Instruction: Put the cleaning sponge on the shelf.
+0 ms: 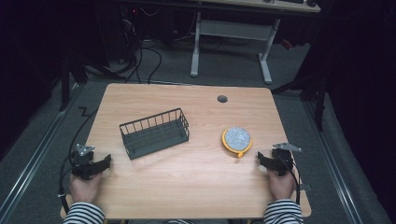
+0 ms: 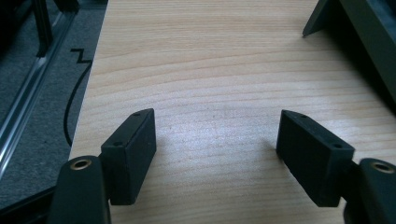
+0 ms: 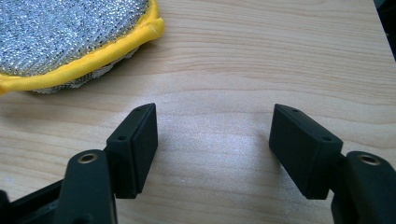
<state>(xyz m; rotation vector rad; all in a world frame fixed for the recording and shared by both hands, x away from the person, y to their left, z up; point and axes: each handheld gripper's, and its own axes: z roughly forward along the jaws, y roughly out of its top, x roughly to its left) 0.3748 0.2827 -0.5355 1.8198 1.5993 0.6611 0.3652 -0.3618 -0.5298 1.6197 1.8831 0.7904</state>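
Scrubbing pad [image 1: 237, 139] — round, yellow-rimmed, flat on table [image 1: 196, 186], just ahead-left of right gripper [image 1: 259, 158]; jaws wide apart, empty. Left gripper [image 1: 109, 161] likewise open, near wire basket [image 1: 154, 133]. Advised: straddle the pad's rim squarely before closing.

Silver scrubber [image 1: 237, 138] rimmed yellow, dark grey basket [image 1: 154, 133], striped sleeves [image 1: 84, 213]

Overhead view, two close tabletop [image 1: 196, 172] views
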